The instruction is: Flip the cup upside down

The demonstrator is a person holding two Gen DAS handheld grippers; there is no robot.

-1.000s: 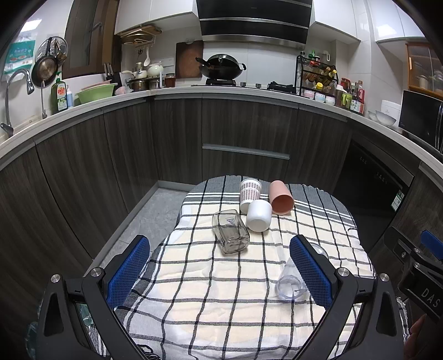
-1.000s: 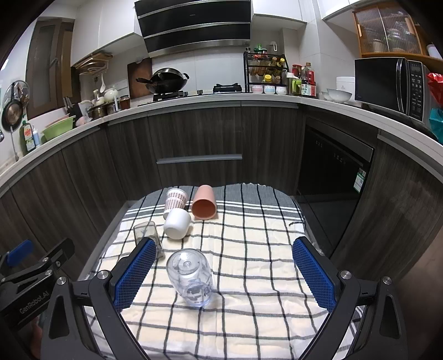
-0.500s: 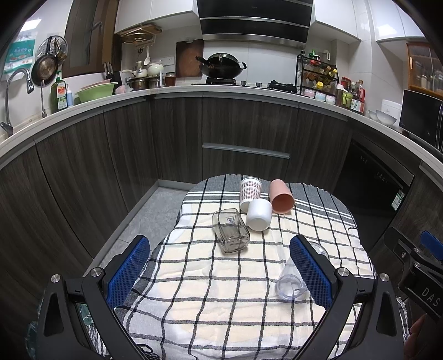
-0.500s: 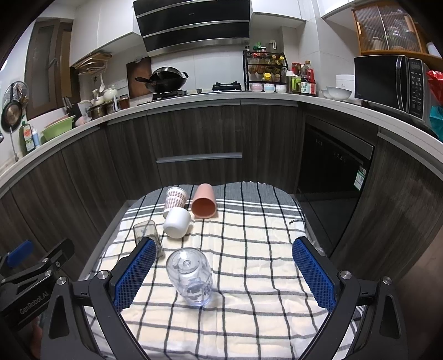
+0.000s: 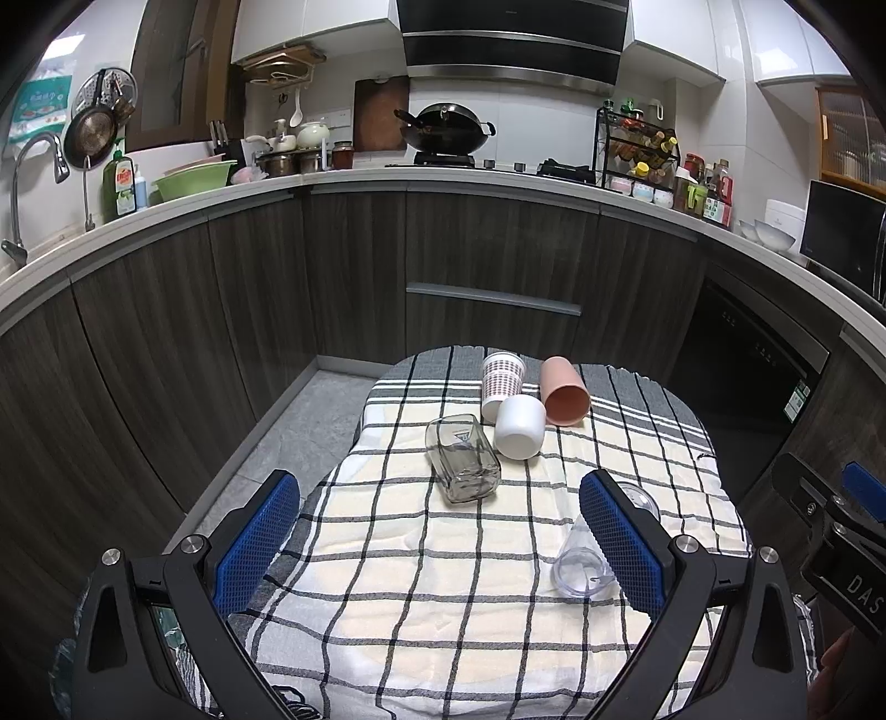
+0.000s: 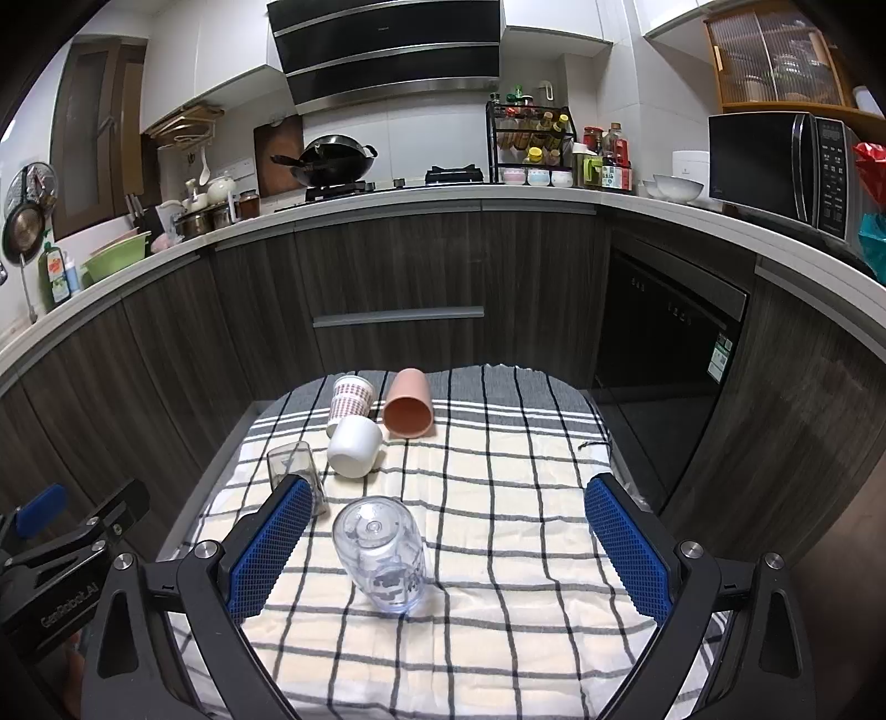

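left gripper (image 6: pixel 61 565): "GenRobot.AI" | right gripper (image 5: pixel 841 559): "DAS", apparently cut off

A pale countertop (image 5: pixel 354 180) curves round the room over dark wood-grain cabinets (image 6: pixel 398 260), one drawer carrying a long metal handle (image 5: pixel 493 299). Above the hob a black range hood (image 6: pixel 387 50) hangs between white wall cupboards (image 5: pixel 670 27), and a black wok (image 5: pixel 443 130) sits on the burner with a wooden cutting board (image 5: pixel 379 113) leaning on the white wall behind it. To the left stand a tap (image 5: pixel 33 160), a hanging pan (image 5: pixel 88 133), a green bottle (image 5: pixel 124 183) and a green basin (image 5: pixel 194 177). A spice rack (image 6: pixel 529 138) and a microwave (image 6: pixel 775 160) occupy the right side, above a dark built-in appliance (image 6: pixel 664 327). The floor (image 5: pixel 299 437) is grey tile.
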